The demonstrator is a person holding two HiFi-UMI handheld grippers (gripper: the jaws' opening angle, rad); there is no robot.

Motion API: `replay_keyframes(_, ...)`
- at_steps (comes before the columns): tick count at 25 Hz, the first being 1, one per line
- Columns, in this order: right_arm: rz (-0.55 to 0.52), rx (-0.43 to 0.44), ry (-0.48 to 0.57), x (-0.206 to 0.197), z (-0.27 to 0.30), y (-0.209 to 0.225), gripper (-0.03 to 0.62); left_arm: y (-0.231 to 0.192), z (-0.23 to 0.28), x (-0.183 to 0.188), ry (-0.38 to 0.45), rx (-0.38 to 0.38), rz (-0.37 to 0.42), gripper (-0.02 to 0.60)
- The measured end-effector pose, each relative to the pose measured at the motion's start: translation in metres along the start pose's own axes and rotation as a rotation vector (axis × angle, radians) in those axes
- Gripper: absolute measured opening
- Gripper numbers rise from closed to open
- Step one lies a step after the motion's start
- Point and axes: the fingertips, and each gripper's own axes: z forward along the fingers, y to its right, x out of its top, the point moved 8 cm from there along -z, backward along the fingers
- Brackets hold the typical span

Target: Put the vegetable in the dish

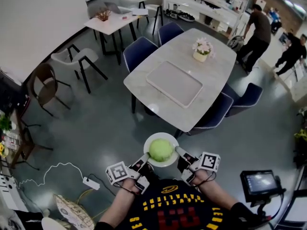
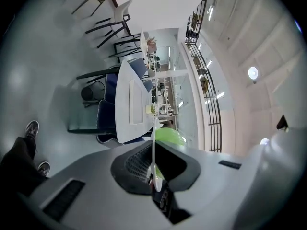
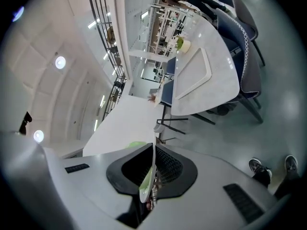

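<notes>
A round green vegetable (image 1: 160, 150) sits in a white dish (image 1: 149, 141) held in the air over the grey floor, just in front of my body. My left gripper (image 1: 146, 158) is shut on the dish's left rim and my right gripper (image 1: 178, 152) is shut on its right rim. In the left gripper view the dish (image 2: 154, 145) shows edge-on between the jaws, with the vegetable (image 2: 169, 136) bulging past it. The right gripper view likewise shows the dish's thin edge (image 3: 153, 159) clamped, with a sliver of the vegetable (image 3: 136, 144) beside it.
Ahead stands a marble table (image 1: 213, 75) with a white tray (image 1: 174, 83) and a flower pot (image 1: 202, 51), ringed by blue chairs (image 1: 138, 52). A power strip (image 1: 90, 182) with its cable lies on the floor at left. A screen on a stand (image 1: 259, 182) is at right. Two people stand far right.
</notes>
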Motion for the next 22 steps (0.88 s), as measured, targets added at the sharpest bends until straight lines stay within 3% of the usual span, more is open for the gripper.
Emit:
replay_keyframes(7, -0.072, -0.06, 0.021, 0.004, 0.061, -0.024, 0.021, -0.007, -0.002, 0.072, -0.043, -0.012, -0.007, 0.012)
replay_keyframes(10, -0.077, -0.081, 0.016, 0.005, 0.071, -0.031, 0.021, -0.005, -0.002, 0.084, -0.05, -0.03, -0.032, 0.012)
replay_keyframes(14, -0.037, -0.123, 0.021, 0.008, 0.071, -0.035, 0.021, -0.003, -0.003, 0.086, -0.046, 0.018, -0.076, 0.012)
replay_keyframes(19, -0.012, -0.054, 0.006, 0.018, 0.108, -0.035, 0.021, -0.004, 0.007, 0.114, -0.016, -0.024, -0.088, 0.012)
replay_keyframes(22, -0.007, -0.033, -0.014, 0.023, 0.133, -0.029, 0.021, -0.01, 0.01, 0.131, 0.002, -0.007, -0.087, 0.012)
